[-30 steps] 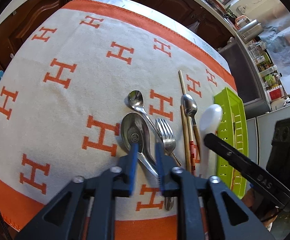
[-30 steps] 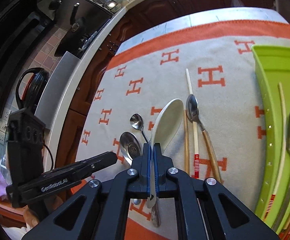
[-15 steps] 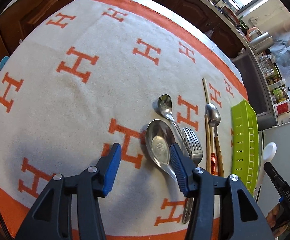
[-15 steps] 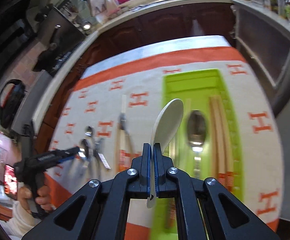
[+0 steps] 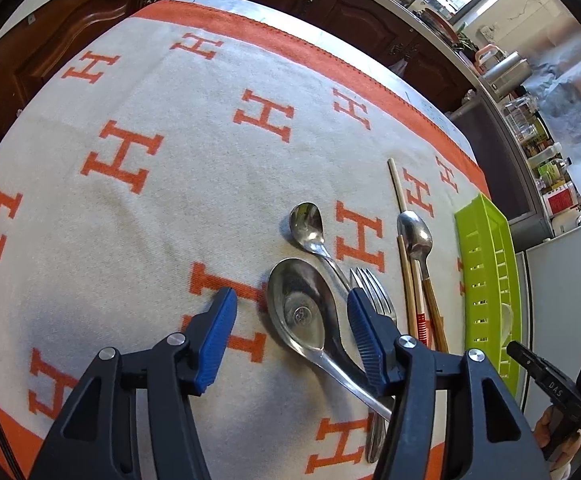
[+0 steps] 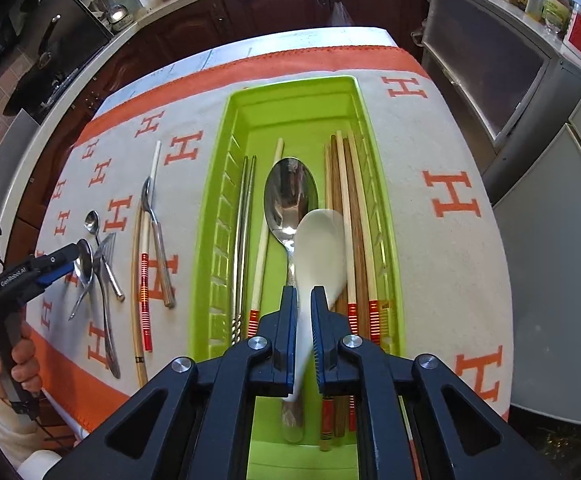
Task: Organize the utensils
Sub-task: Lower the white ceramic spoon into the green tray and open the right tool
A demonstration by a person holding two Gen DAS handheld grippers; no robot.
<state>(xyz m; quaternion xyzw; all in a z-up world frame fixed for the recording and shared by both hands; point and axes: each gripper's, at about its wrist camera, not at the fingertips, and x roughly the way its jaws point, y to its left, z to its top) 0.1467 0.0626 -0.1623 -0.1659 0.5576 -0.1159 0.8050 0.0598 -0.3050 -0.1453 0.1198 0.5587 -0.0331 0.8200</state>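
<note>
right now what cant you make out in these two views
- White spoon handle, right wrist view: hidden between the right gripper fingers.
- Large metal spoon handle end, left wrist view: behind the left gripper.
- Green tray contents, left wrist view: walled off.

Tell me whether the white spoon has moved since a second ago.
Yes. The white spoon went from above the blanket, beside the loose chopsticks, rightward to over the green tray, above the large metal spoon. The right tongs have parted around its handle.
</note>
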